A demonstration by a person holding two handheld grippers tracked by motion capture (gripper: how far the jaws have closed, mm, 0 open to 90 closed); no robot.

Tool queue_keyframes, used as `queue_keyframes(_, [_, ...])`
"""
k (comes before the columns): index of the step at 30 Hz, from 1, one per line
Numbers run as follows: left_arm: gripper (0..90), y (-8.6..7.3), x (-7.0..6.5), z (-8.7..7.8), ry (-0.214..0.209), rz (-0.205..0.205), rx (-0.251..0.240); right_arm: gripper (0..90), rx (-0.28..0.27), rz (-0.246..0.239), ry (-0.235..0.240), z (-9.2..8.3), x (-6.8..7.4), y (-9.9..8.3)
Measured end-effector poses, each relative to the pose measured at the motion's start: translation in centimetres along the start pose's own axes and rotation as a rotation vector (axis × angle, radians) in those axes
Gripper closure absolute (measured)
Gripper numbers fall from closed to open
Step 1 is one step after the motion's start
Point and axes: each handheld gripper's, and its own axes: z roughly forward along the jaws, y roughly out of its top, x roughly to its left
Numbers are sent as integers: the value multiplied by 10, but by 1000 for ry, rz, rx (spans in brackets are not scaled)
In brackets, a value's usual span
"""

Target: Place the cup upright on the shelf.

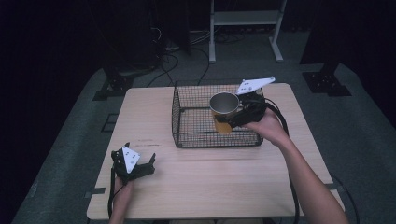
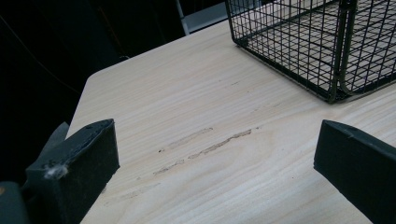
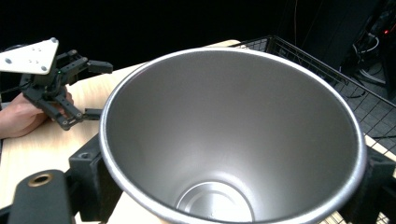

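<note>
Our right gripper (image 1: 232, 117) has its fingers (image 3: 88, 179) clamped on either side of a metal cup (image 1: 225, 106), which we hold upright above the wire basket (image 1: 187, 119). Seen from the right gripper view, the cup's (image 3: 233, 135) inside is bare brushed metal with nothing in it. An orange patch sits just below the cup at 6 o'clock in the high view; we cannot tell what it is. The basket floor that we can see carries nothing, though the cup and hand cover its 3 o'clock side.

Our left gripper (image 1: 148, 165) rests on the tabletop (image 1: 210, 186) at about 8 o'clock from the basket, well apart from it, fingers (image 2: 79, 163) spread wide with only bare wood between them. In the left gripper view, the basket's (image 2: 299, 42) near corner is cut off at the 1 o'clock edge.

The tabletop is pale wood with faint scuff marks (image 2: 205, 147). Around it lie a grey floor (image 1: 355, 130), loose cables (image 1: 168, 60) at 11 o'clock, and a white frame (image 1: 245, 18) at 12 o'clock against a dark room.
</note>
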Motion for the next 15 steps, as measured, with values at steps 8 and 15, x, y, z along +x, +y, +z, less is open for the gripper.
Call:
queue_keyframes(8, [0,0,0,0,-1,1,0,126,15,2,0,20,-18,6])
queue_keyframes(15, [0,0,0,0,-1,-2,0,126,46,14,-1,39,-30,10])
